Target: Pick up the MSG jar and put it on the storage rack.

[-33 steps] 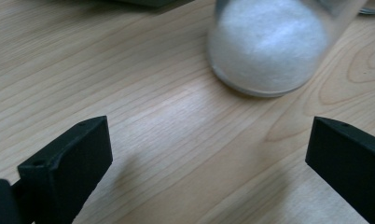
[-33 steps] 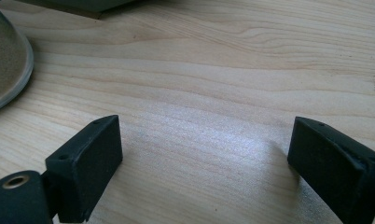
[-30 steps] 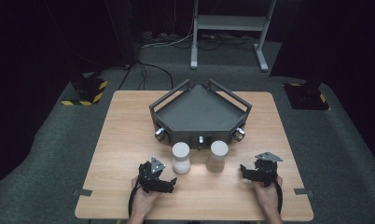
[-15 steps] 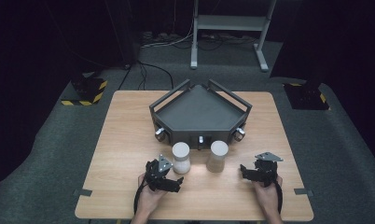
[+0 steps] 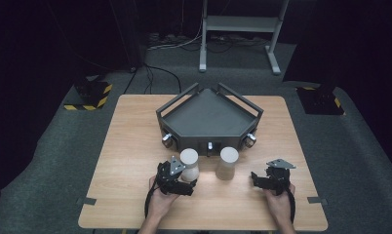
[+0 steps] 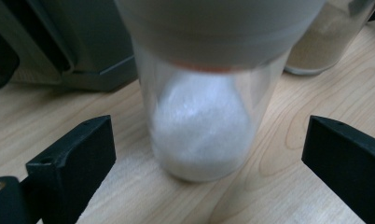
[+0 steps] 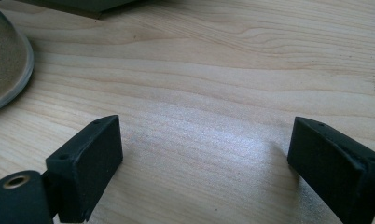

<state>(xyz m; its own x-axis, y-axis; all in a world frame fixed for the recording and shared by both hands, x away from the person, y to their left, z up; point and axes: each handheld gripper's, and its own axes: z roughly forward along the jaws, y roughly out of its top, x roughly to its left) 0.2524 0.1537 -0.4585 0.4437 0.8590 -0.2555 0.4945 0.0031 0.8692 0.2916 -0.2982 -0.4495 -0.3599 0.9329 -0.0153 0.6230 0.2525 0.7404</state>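
Observation:
Two clear jars with pale lids stand in front of a dark grey tray (image 5: 184, 120). The left jar (image 5: 189, 165) holds white powder (image 6: 202, 135). The right jar (image 5: 228, 163) holds tan powder (image 6: 322, 44) and its base (image 7: 6, 60) edges into the right gripper view. My left gripper (image 5: 191, 184) is open, its jaws either side of the white-powder jar without touching it. My right gripper (image 5: 255, 179) is open over bare wood, to the right of the tan jar, with nothing between its jaws.
The wooden table (image 5: 130, 141) has bare wood left and right of the tray. Knobs (image 5: 167, 141) stick out of the tray's front face. Black boxes with hazard stripes (image 5: 91, 92) and a metal stand (image 5: 238, 29) sit on the floor beyond the table.
My left gripper has moved right and forward, up to the white-powder jar. The right gripper has stayed where it was.

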